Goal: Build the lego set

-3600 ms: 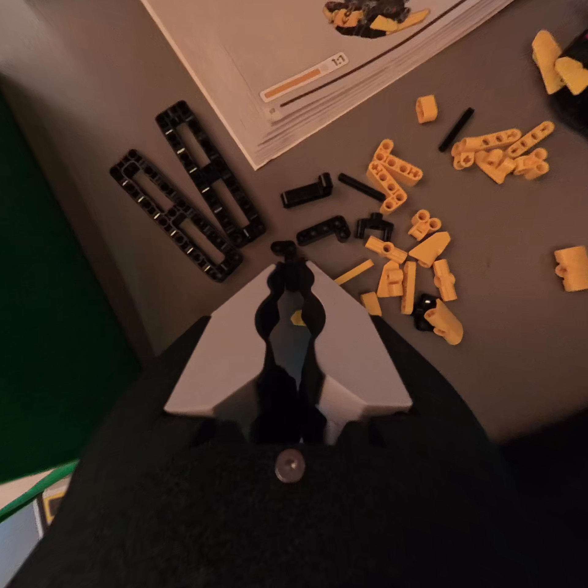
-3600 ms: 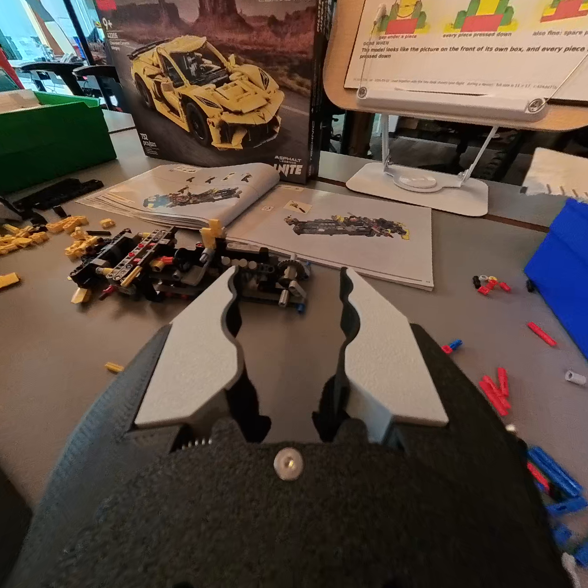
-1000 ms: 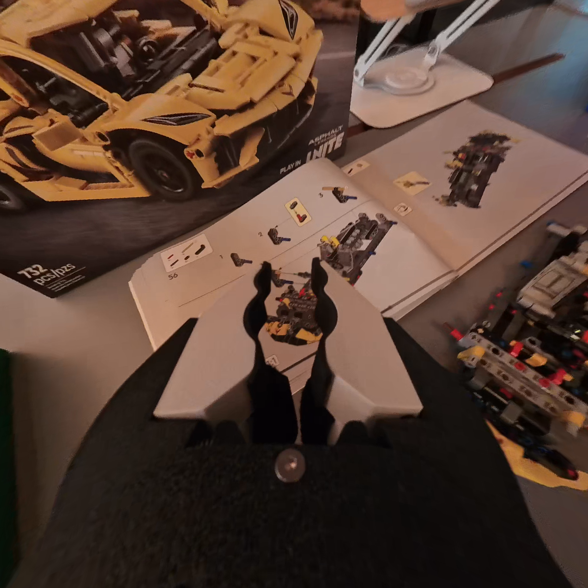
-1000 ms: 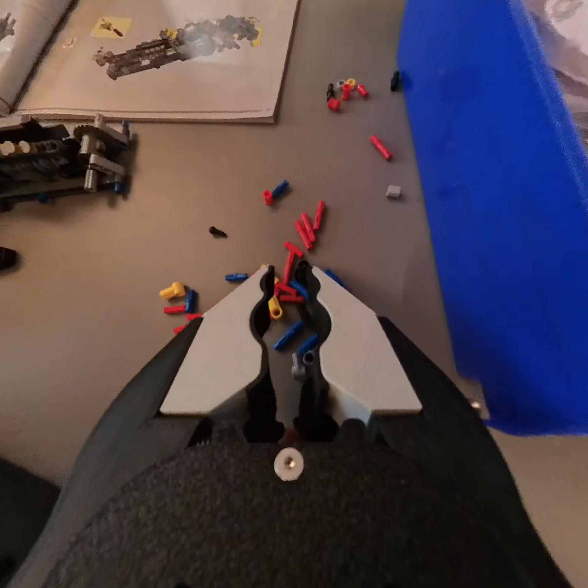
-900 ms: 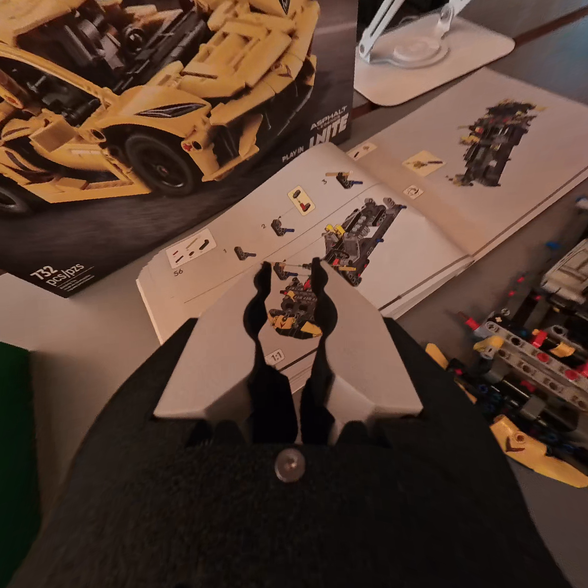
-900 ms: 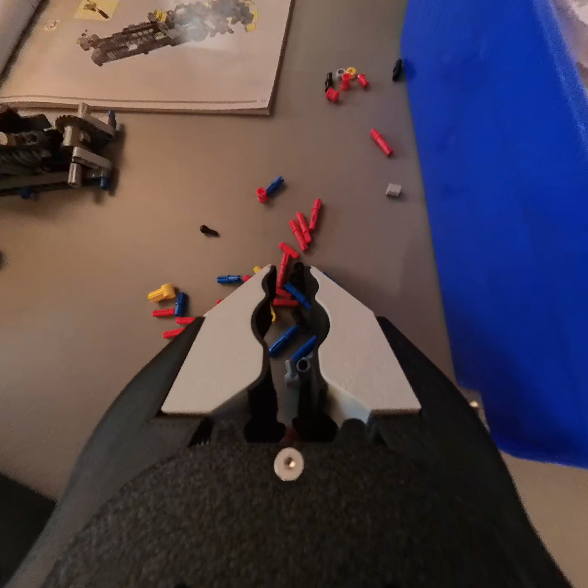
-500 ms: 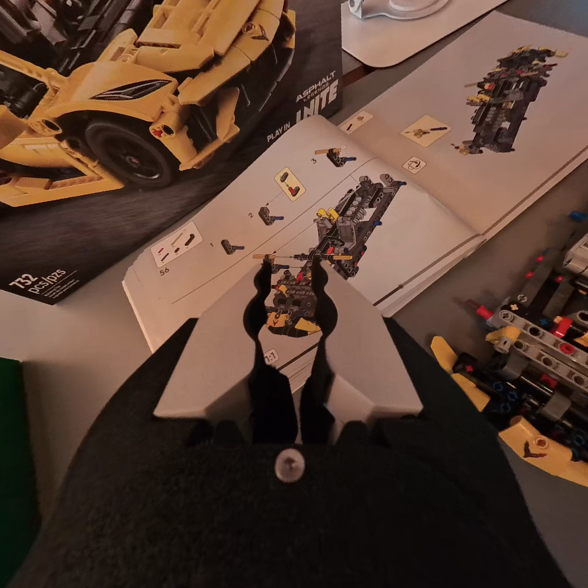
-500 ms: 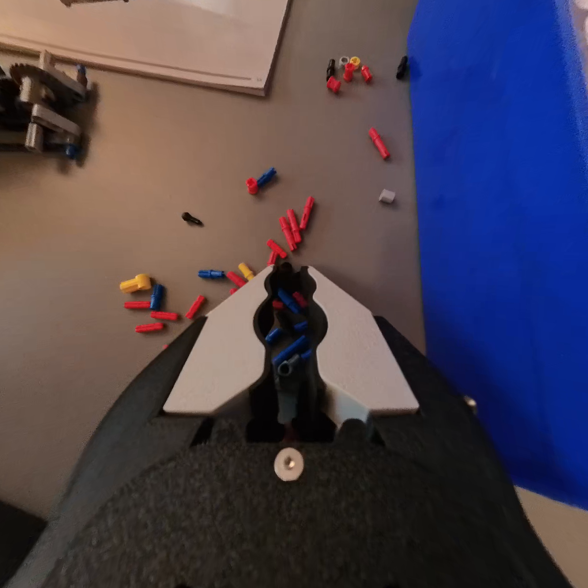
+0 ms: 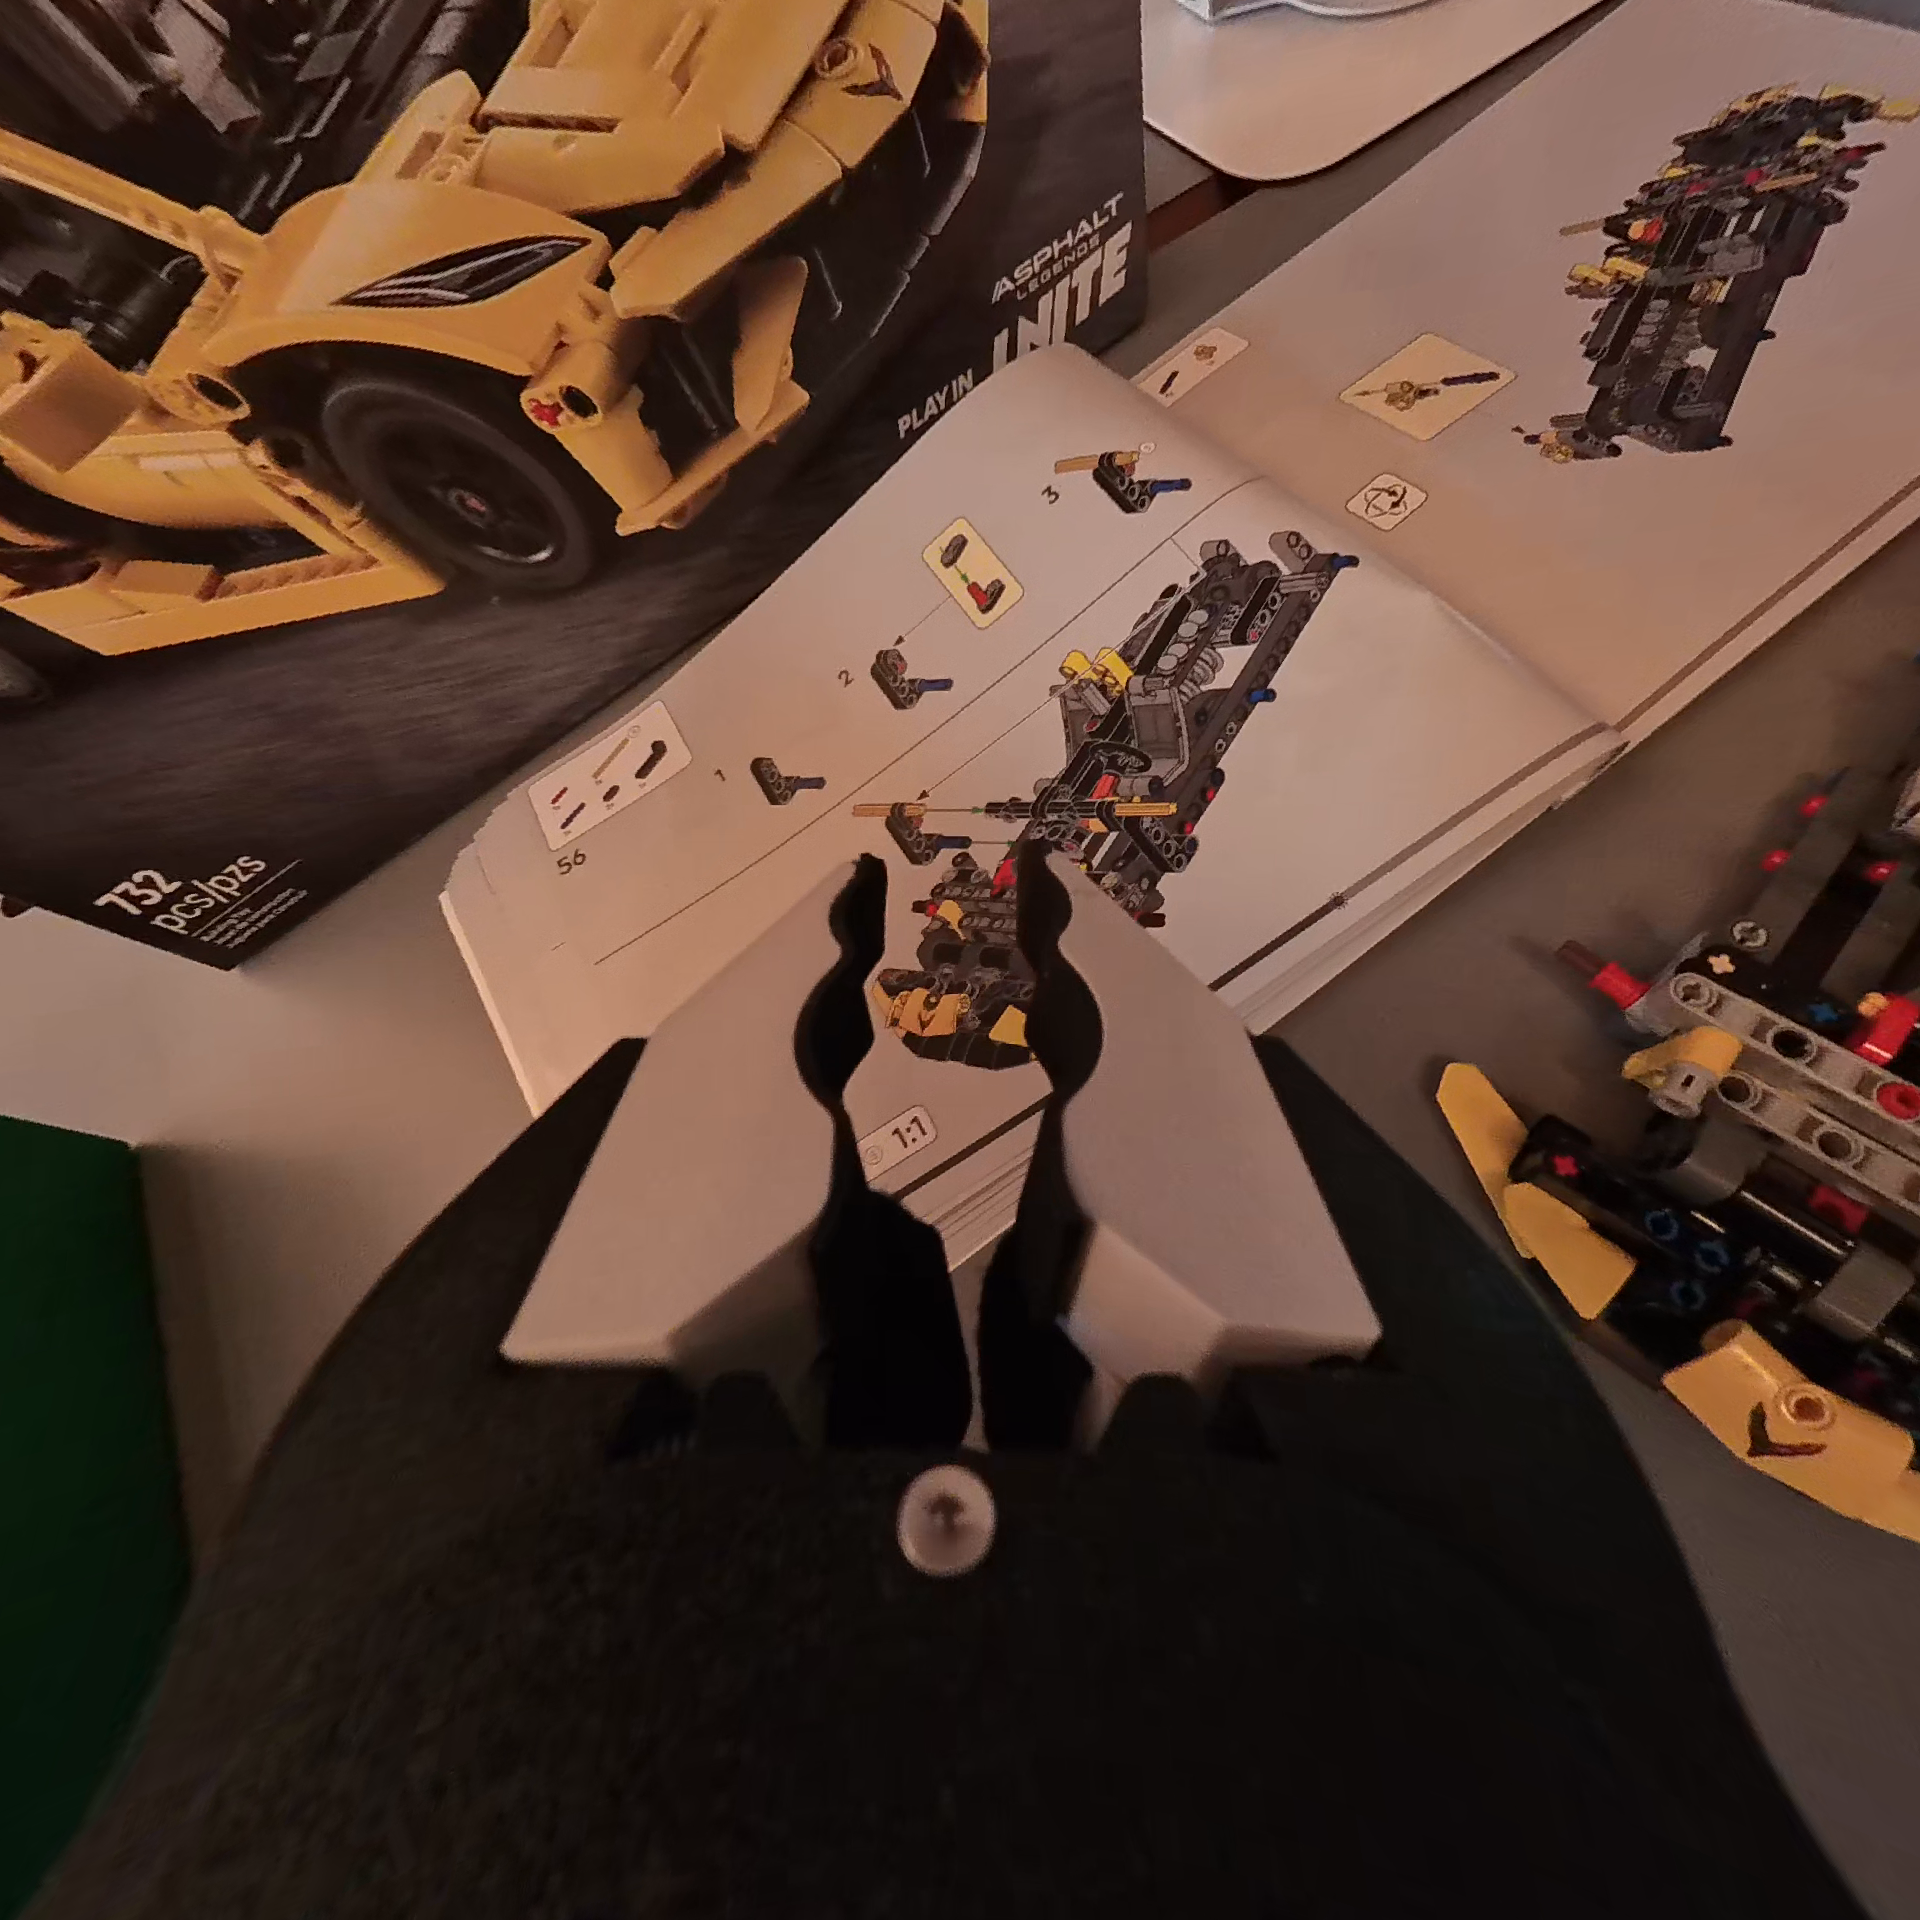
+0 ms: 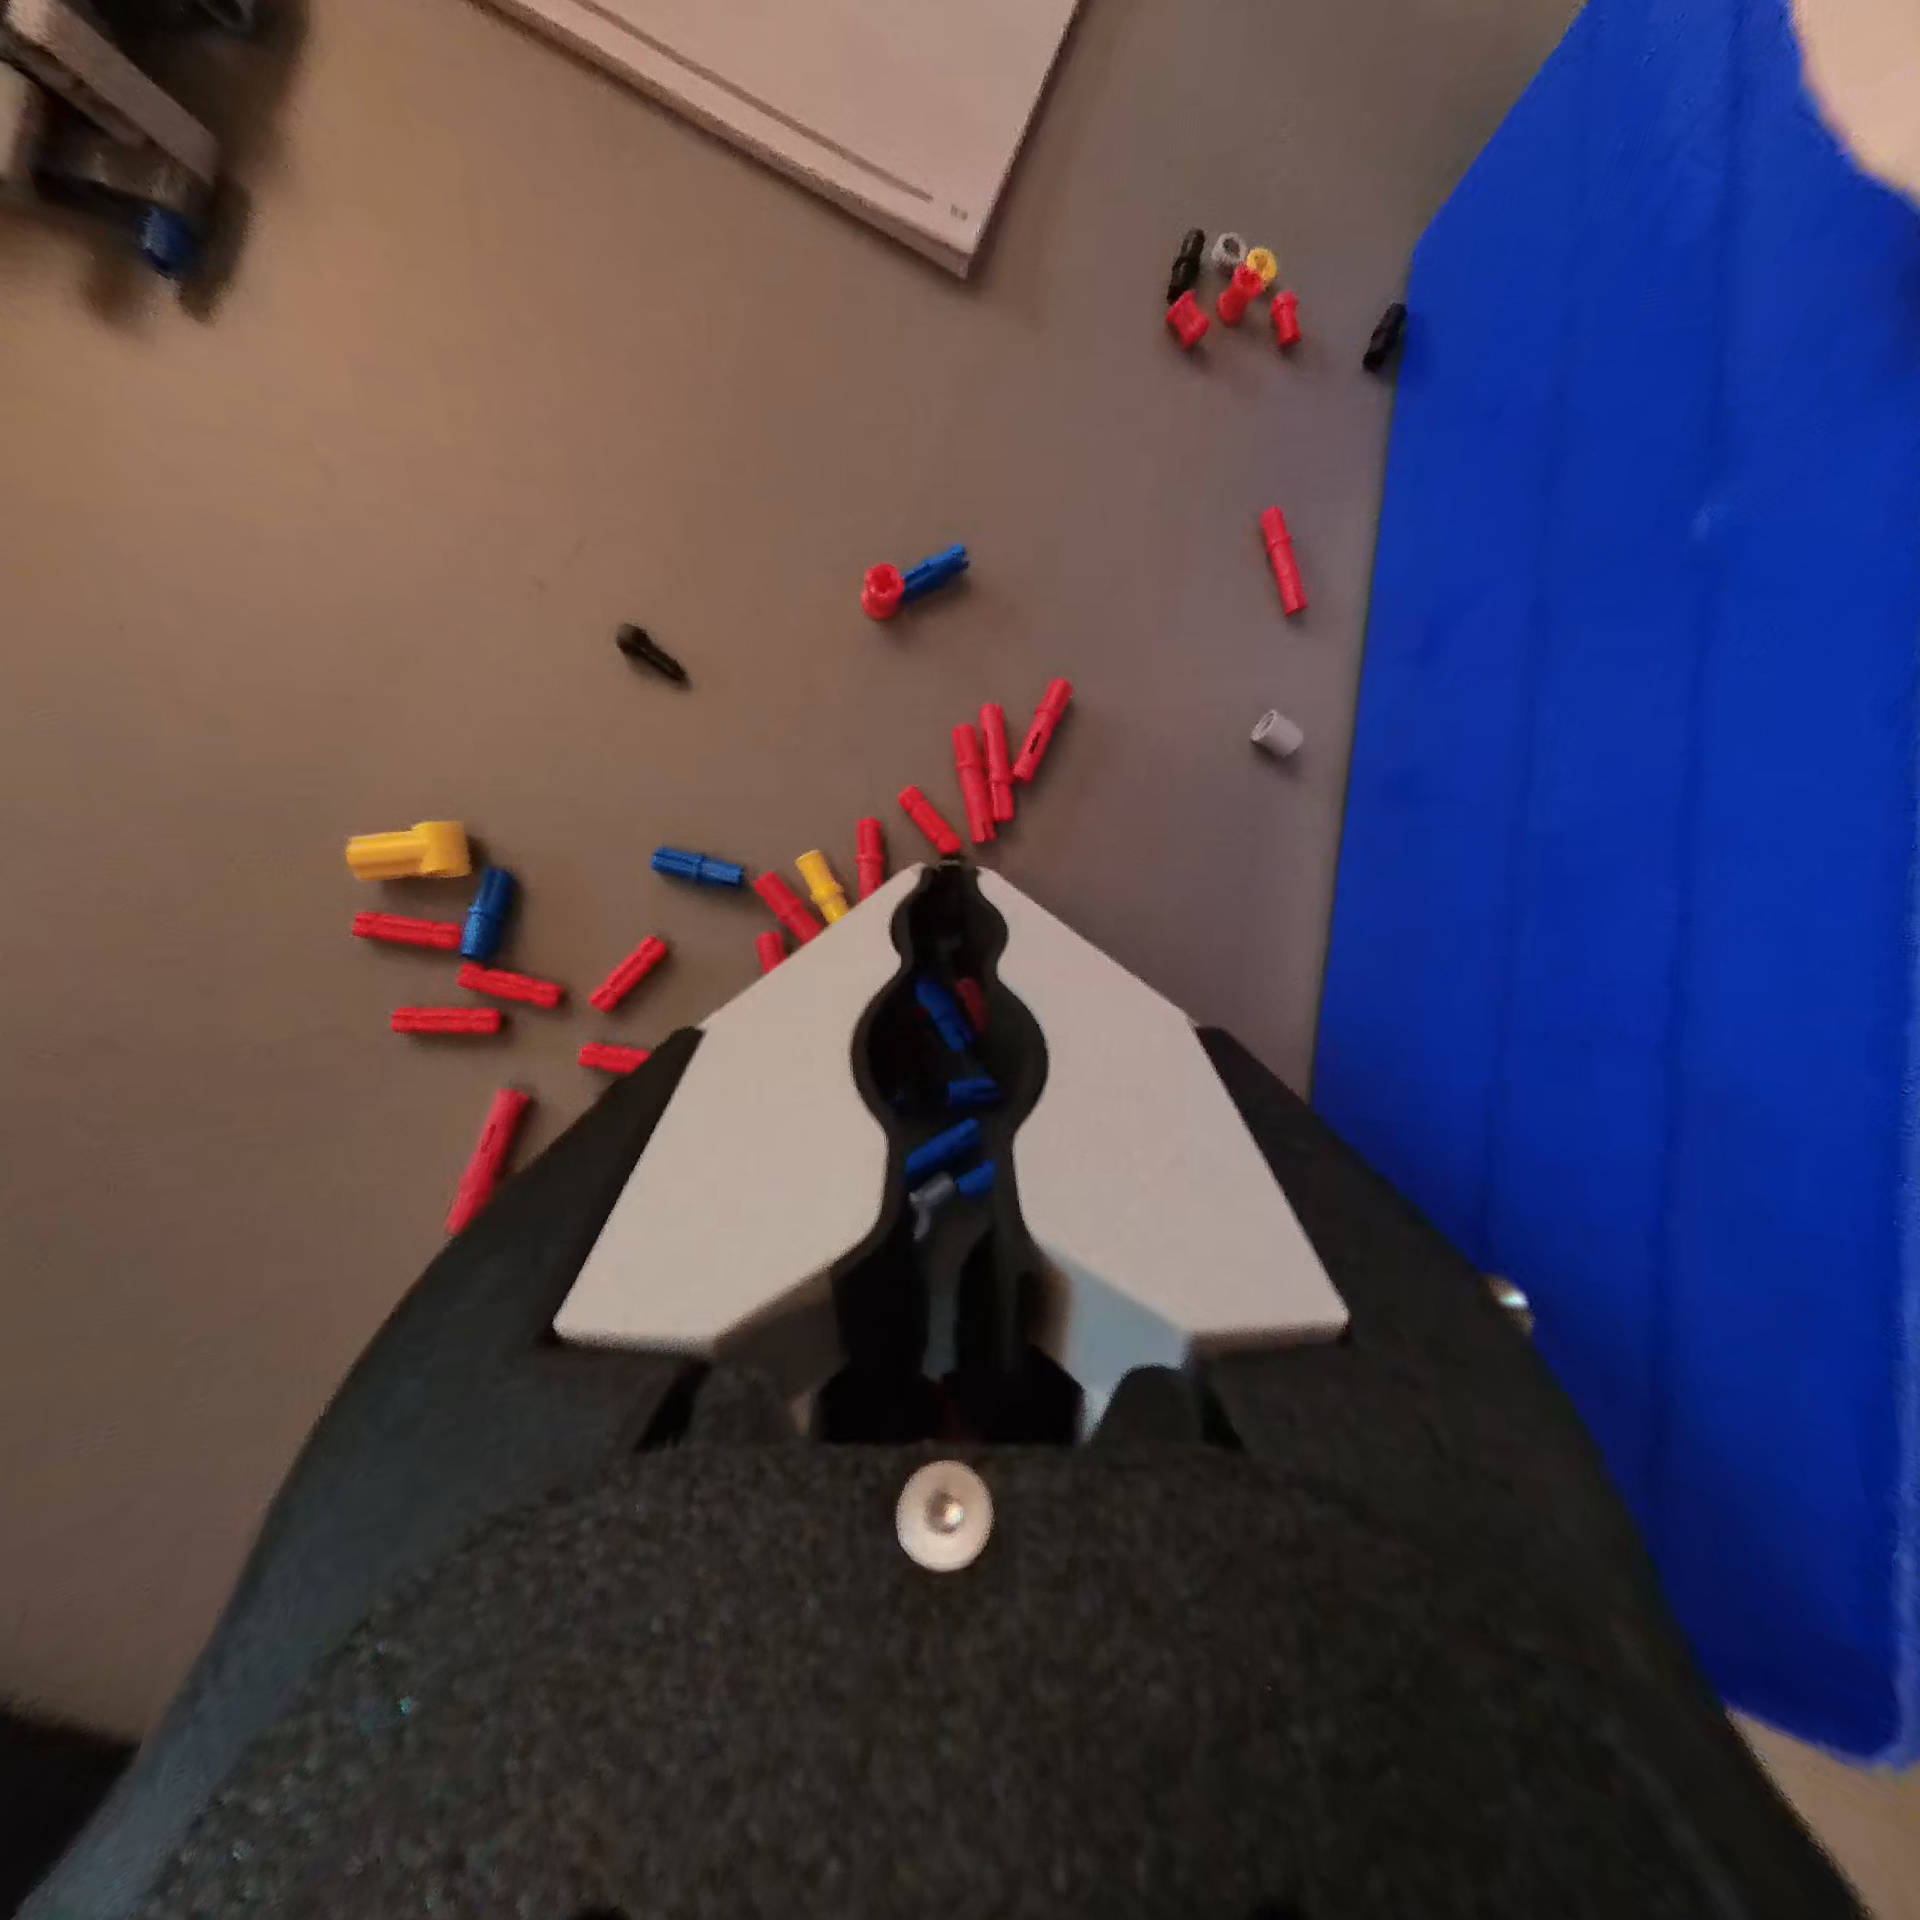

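Many small red and blue plastic pins (image 10: 977,764) lie around the right gripper (image 10: 948,871), whose jaws are clenched at the tips; whether they grasp one, I cannot tell. Lift straight up. Left gripper (image 9: 948,871), jaws slightly parted and empty, hovers over the open paper instruction booklet (image 9: 1299,665).

Dim, warm light is falling on both views, leaving the left gripper (image 9: 948,883) body nearly black, while wide-angle distortion is bending the edges, motion blur is smearing the partly built model (image 10: 114,156) in the right wrist view's corner, and the blue bin (image 10: 1662,831) is glowing saturated.
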A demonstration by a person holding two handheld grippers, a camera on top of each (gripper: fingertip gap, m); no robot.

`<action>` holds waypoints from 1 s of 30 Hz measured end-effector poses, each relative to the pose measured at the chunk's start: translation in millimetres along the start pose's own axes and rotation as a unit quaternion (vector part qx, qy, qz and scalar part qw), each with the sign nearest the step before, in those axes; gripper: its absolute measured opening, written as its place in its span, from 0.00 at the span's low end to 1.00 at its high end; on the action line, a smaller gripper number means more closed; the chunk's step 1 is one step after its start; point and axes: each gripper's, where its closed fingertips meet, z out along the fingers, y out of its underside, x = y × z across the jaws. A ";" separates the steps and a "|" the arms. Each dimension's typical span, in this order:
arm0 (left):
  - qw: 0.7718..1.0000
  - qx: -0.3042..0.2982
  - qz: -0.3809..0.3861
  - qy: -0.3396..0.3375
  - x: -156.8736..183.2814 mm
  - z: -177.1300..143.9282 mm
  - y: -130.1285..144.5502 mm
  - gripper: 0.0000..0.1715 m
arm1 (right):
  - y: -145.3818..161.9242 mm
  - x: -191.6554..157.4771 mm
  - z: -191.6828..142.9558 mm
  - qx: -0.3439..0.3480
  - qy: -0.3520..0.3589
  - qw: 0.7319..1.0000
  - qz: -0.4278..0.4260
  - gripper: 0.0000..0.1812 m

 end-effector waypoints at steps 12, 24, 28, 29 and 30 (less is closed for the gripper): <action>1.000 0.010 -0.022 0.009 -1.1 -2.5 8.2 0.13 | -54.7 -219.8 -31.6 0.058 -0.302 0.945 -0.112 0.02; 1.000 0.004 -0.023 0.009 -5.9 -4.0 14.4 0.13 | -47.1 -91.5 -34.6 0.083 -0.133 0.988 0.015 0.10; 1.000 -0.002 -0.013 0.008 -4.5 -2.6 16.2 0.13 | -4.0 -7.0 -20.5 0.034 -0.025 0.993 0.111 0.11; 1.000 -0.003 -0.010 0.006 -4.4 -2.8 16.1 0.13 | 0.9 -3.8 -16.8 0.032 -0.031 0.990 0.130 0.11; 1.000 -0.003 -0.008 0.004 -4.5 -3.2 16.2 0.13 | 2.4 -5.4 -14.7 0.032 -0.046 0.988 0.146 0.11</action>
